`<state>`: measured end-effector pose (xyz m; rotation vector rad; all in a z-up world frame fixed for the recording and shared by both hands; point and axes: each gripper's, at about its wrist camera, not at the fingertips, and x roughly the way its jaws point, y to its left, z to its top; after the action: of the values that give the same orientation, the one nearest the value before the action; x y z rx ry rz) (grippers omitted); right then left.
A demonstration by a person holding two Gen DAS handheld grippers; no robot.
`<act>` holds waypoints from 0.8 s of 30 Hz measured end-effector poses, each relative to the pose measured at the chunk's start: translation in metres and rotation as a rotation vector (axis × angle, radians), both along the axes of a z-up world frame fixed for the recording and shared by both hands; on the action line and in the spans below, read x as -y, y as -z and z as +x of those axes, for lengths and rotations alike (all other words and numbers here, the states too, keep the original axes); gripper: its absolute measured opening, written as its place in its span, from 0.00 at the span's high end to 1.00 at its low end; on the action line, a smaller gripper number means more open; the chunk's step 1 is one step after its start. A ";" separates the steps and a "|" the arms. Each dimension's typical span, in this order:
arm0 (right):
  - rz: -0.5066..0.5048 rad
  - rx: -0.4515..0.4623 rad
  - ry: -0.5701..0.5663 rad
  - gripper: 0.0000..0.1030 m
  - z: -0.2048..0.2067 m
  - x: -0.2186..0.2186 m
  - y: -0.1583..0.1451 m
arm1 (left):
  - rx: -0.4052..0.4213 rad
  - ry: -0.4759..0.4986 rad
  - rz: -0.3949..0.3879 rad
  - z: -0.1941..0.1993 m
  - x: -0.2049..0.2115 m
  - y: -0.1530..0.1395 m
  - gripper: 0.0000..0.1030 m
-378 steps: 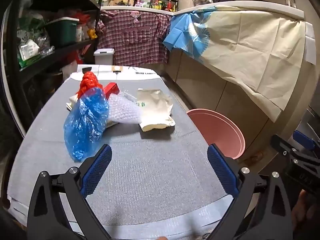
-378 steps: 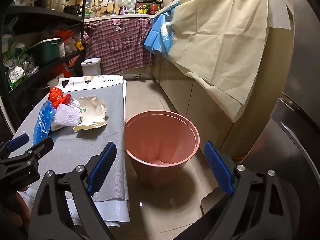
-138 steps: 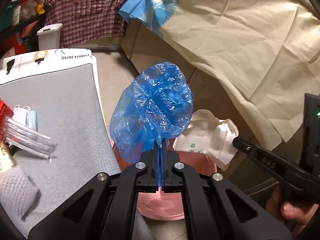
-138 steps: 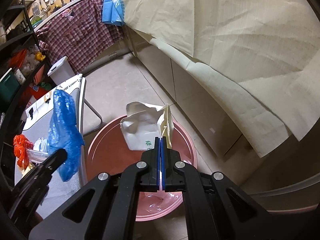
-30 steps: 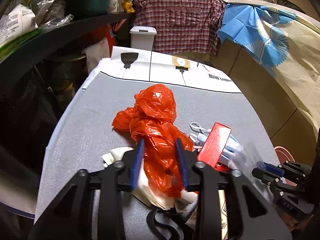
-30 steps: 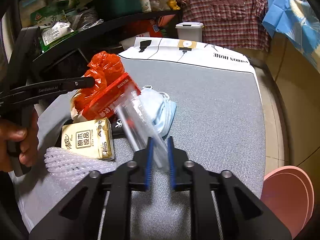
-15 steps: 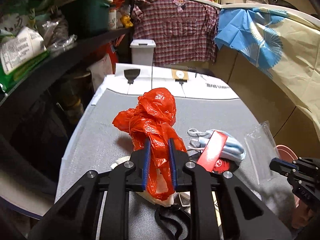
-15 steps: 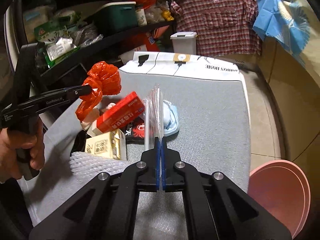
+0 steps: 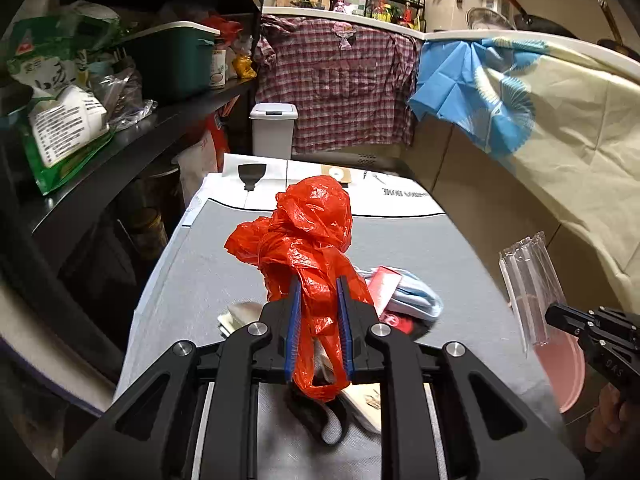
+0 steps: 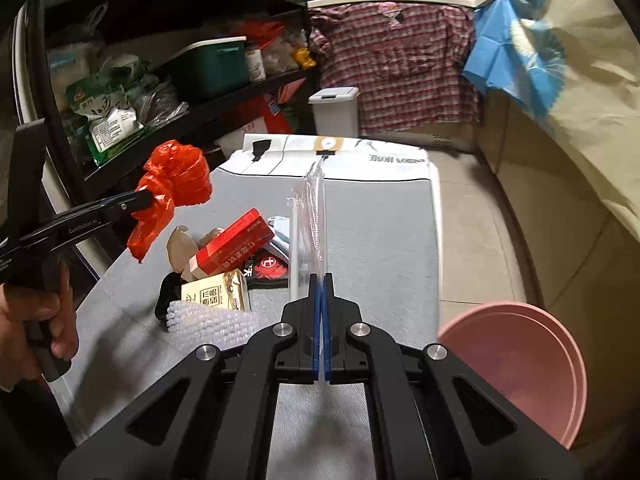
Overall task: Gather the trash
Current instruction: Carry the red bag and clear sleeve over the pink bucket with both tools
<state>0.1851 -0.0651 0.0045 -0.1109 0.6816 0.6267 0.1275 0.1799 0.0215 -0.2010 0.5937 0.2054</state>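
My left gripper (image 9: 318, 292) is shut on a crumpled red plastic bag (image 9: 308, 236) and holds it above the grey table (image 9: 420, 248); it also shows in the right wrist view (image 10: 174, 184). My right gripper (image 10: 321, 280) is shut on a clear plastic wrapper (image 10: 308, 224), held upright above the table; the wrapper also shows in the left wrist view (image 9: 530, 284). The pink bin (image 10: 516, 364) stands on the floor to the right of the table. On the table lie a red box (image 10: 232, 246), a tissue pack (image 10: 214, 294), bubble wrap (image 10: 212, 322) and a face mask (image 9: 416, 302).
A black shelf (image 10: 168, 80) with bags and a green box runs along the table's left side. A small white lidded bin (image 9: 273, 126) stands beyond the table. Cloth-covered cabinets (image 9: 560, 152) line the right. Tiled floor (image 10: 480, 240) lies between table and cabinets.
Both grippers have risen from the pile. The red bag hangs higher in my left gripper. My right gripper has lifted the clear wrapper and moved it a little right.
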 end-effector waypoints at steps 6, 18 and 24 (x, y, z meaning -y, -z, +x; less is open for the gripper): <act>0.000 0.037 0.069 0.99 -0.016 0.030 -0.022 | 0.009 0.002 0.000 -0.020 0.023 0.001 0.84; -0.048 0.090 0.245 0.99 -0.047 0.111 -0.046 | 0.015 0.080 0.028 -0.041 0.081 0.004 0.84; -0.068 0.107 0.354 0.99 -0.058 0.150 -0.042 | 0.017 0.127 0.021 -0.041 0.104 0.006 0.84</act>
<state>0.1271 -0.2150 0.0467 -0.0834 0.6008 0.2556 0.0865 0.0757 0.0151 -0.1441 0.5850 0.0871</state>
